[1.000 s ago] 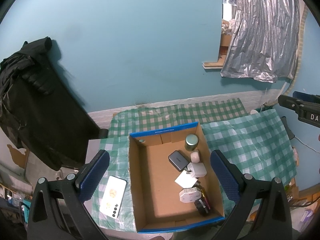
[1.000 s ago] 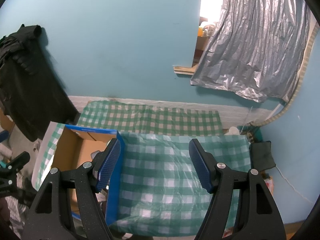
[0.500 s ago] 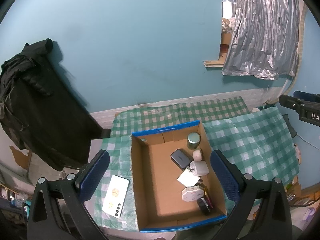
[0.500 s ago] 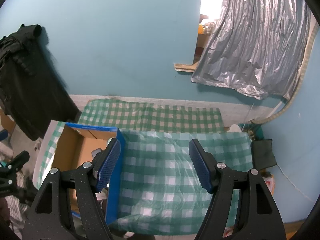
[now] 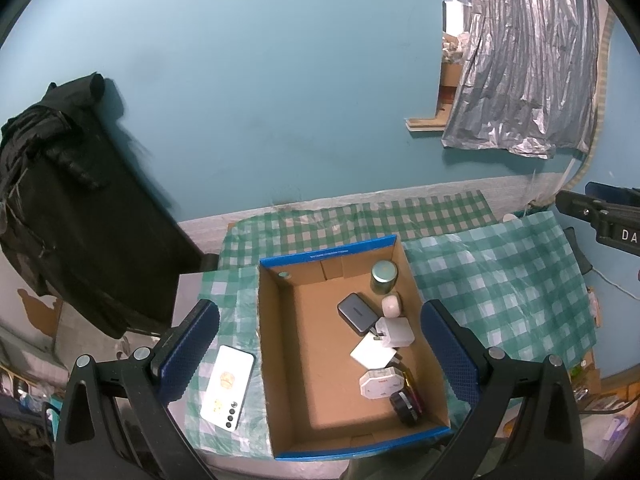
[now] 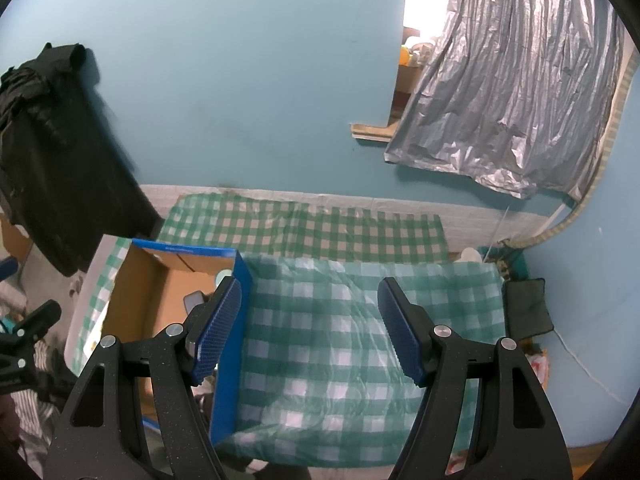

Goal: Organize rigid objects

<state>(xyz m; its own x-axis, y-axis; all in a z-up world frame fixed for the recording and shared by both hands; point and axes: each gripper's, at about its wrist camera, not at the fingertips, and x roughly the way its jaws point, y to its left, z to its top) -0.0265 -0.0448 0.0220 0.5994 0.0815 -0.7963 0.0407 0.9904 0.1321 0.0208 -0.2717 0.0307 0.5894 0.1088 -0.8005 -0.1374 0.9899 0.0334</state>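
A cardboard box with blue outer walls (image 5: pixel 276 360) stands on the green checked cloth. Along its right side lie a green-lidded jar (image 5: pixel 384 277), a dark grey power bank (image 5: pixel 357 313), white chargers (image 5: pixel 396 332), a white plug block (image 5: pixel 380 385) and a black round item (image 5: pixel 405 407). A white phone (image 5: pixel 227 386) lies face down on the cloth left of the box. My left gripper (image 5: pixel 320 354) is open and empty, high above the box. My right gripper (image 6: pixel 310 330) is open and empty over bare cloth right of the box (image 6: pixel 232 344).
A black jacket (image 5: pixel 60 208) hangs on the left of the teal wall. A silver curtain (image 5: pixel 524 72) hangs at the upper right. A dark cushion (image 6: pixel 528 306) lies on the floor beyond the table's right edge. The checked cloth (image 6: pixel 344 344) spreads right of the box.
Both cameras have pulled slightly up and back; the box and phone sit a little lower and smaller in view. Nothing was grasped or released.
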